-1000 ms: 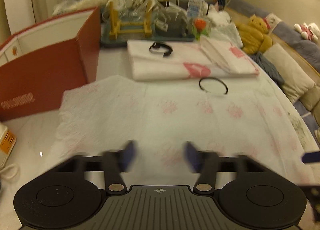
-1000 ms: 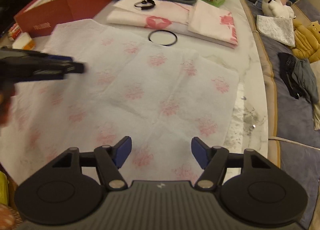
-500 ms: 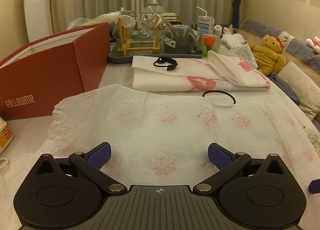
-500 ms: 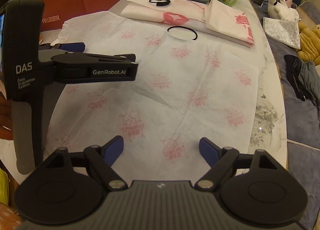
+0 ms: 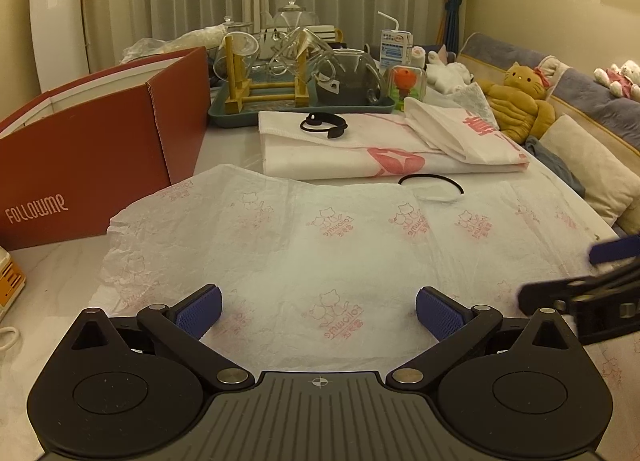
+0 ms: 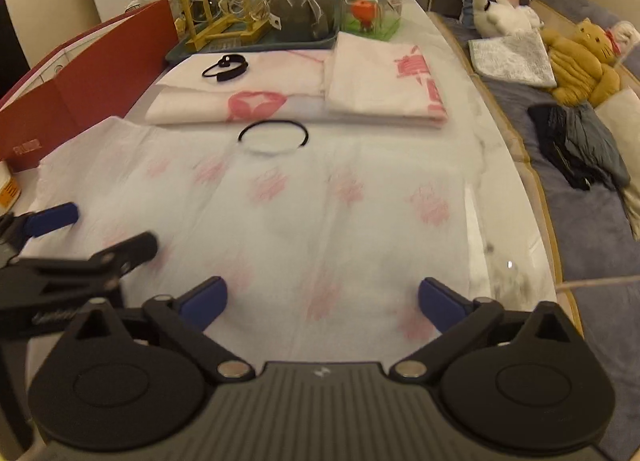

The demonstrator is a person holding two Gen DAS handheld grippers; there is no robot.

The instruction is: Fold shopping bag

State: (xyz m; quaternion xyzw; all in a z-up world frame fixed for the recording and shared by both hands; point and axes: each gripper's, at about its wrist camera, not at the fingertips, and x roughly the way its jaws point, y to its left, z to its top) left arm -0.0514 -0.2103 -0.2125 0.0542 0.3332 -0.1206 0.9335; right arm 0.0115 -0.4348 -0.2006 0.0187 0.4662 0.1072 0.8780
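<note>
Over shopping bag [image 5: 320, 245], left claw [image 5: 319, 311] spread

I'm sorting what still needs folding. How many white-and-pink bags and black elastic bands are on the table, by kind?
Unfolded flat bag: 1
Folded bags: 2
Black bands: 2
Total: 5

"followme" stands on the red box [image 5: 84, 157] and repeats across the shopping bag [image 5: 340, 229]
</note>
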